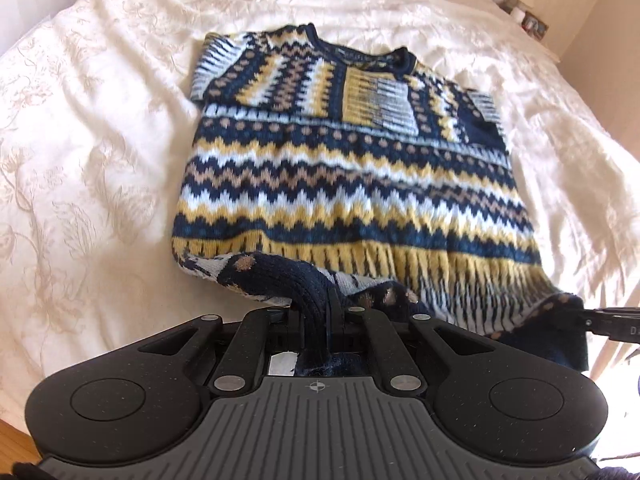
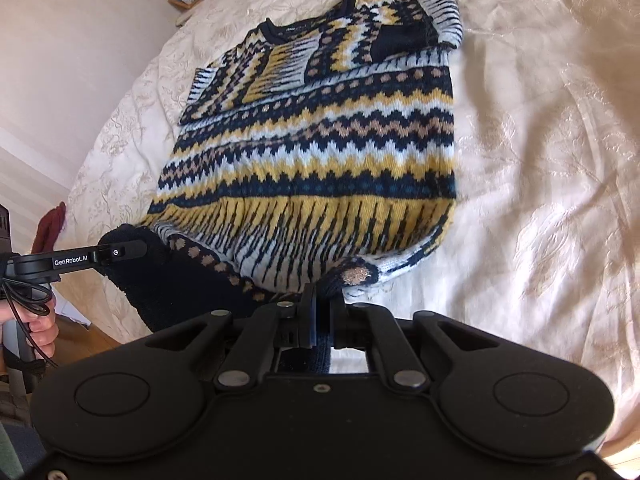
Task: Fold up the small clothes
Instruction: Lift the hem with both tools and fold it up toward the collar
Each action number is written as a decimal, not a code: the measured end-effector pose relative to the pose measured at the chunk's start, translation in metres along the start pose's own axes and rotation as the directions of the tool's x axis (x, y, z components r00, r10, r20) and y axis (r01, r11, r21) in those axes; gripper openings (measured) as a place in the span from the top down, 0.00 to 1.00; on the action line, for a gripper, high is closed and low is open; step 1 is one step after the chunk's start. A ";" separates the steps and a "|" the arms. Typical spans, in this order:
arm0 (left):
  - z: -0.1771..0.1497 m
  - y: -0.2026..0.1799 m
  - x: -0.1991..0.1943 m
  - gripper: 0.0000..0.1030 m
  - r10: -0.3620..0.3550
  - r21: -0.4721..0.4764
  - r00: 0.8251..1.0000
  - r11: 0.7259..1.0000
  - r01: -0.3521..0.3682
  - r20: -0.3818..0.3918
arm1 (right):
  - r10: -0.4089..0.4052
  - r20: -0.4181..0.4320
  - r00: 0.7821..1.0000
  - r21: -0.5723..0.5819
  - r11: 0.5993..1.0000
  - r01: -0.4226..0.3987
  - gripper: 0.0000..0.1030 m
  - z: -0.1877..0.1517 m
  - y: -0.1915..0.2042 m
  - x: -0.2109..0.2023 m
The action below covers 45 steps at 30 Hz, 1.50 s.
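The patterned knit sweater [image 1: 344, 168] lies flat in the middle of the cream bedspread [image 1: 100, 160], sleeves folded across its chest, neckline toward the far edge. The left gripper [image 1: 320, 320] and right gripper [image 2: 324, 304] are each clamped on a corner of its navy hem, raised off the bedspread at the near edge

Patterned sweater [image 1: 348, 168] on cream bedspread [image 1: 100, 160]
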<state>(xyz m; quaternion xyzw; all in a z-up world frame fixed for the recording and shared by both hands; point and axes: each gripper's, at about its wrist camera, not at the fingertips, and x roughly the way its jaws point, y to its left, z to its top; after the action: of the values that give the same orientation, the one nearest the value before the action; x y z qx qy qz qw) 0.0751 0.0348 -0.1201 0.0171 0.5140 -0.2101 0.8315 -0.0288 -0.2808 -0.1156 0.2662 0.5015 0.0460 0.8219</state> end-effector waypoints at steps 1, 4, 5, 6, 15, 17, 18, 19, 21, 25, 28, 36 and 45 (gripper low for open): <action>0.007 -0.002 -0.002 0.92 -0.002 -0.004 1.000 1.000 0.002 0.017 | 0.007 0.012 1.000 0.007 1.000 -0.007 0.90 0.005 -0.001 -0.002; 0.030 -0.004 -0.007 0.92 -0.006 -0.018 0.998 1.000 0.008 0.066 | 0.016 0.054 0.998 0.028 0.999 -0.018 0.90 0.028 -0.005 -0.006; 0.038 -0.005 -0.007 0.92 -0.005 -0.021 0.997 1.000 0.007 0.080 | 0.019 0.064 0.998 0.033 0.999 -0.021 0.90 0.034 -0.006 -0.007; 0.045 -0.006 -0.007 0.92 -0.004 -0.024 0.996 1.000 0.006 0.090 | 0.022 0.078 0.997 0.038 0.999 -0.025 0.90 0.042 -0.007 -0.007; 0.105 -0.011 0.002 0.92 0.018 -0.058 0.983 0.998 -0.007 0.182 | 0.028 0.164 0.986 0.037 0.999 -0.035 0.90 0.103 -0.019 -0.003; 0.114 -0.014 0.003 0.92 0.024 -0.052 0.980 0.999 -0.014 0.198 | 0.032 0.172 0.985 0.034 0.999 -0.038 0.90 0.114 -0.022 0.000; 0.118 -0.015 0.004 0.92 0.029 -0.049 0.979 0.999 -0.019 0.202 | 0.031 0.173 0.984 0.030 0.999 -0.037 0.90 0.119 -0.023 0.002; 0.122 -0.017 0.006 0.92 0.034 -0.048 0.978 0.999 -0.025 0.206 | 0.030 0.174 0.984 0.028 0.999 -0.036 0.90 0.124 -0.025 0.003; 0.130 -0.019 0.009 0.92 0.041 -0.049 0.976 0.998 -0.031 0.216 | 0.032 0.175 0.984 0.033 0.999 -0.038 0.90 0.133 -0.027 0.006; 0.143 -0.022 0.016 0.92 0.047 -0.050 0.973 0.998 -0.037 0.226 | 0.022 0.174 0.985 0.034 0.999 -0.028 0.90 0.149 -0.031 0.013; 0.154 -0.020 0.021 0.92 0.039 -0.042 0.972 0.999 -0.030 0.232 | 0.010 0.178 0.984 0.047 0.999 -0.018 0.90 0.160 -0.032 0.018; 0.185 -0.007 0.044 0.92 -0.017 0.001 0.978 1.000 0.017 0.208 | -0.055 0.193 0.980 0.110 0.993 0.034 0.90 0.183 -0.032 0.035; 0.214 0.011 0.072 0.92 -0.062 0.026 0.983 0.998 0.059 0.173 | -0.133 0.188 0.973 0.182 0.978 0.099 0.90 0.212 -0.029 0.057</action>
<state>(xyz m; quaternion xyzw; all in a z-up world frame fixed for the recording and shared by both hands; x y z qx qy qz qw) 0.2880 -0.0316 -0.0827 -0.0081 0.4375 -0.2413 0.8662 0.1741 -0.3685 -0.1000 0.3095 0.4334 -0.0727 0.8433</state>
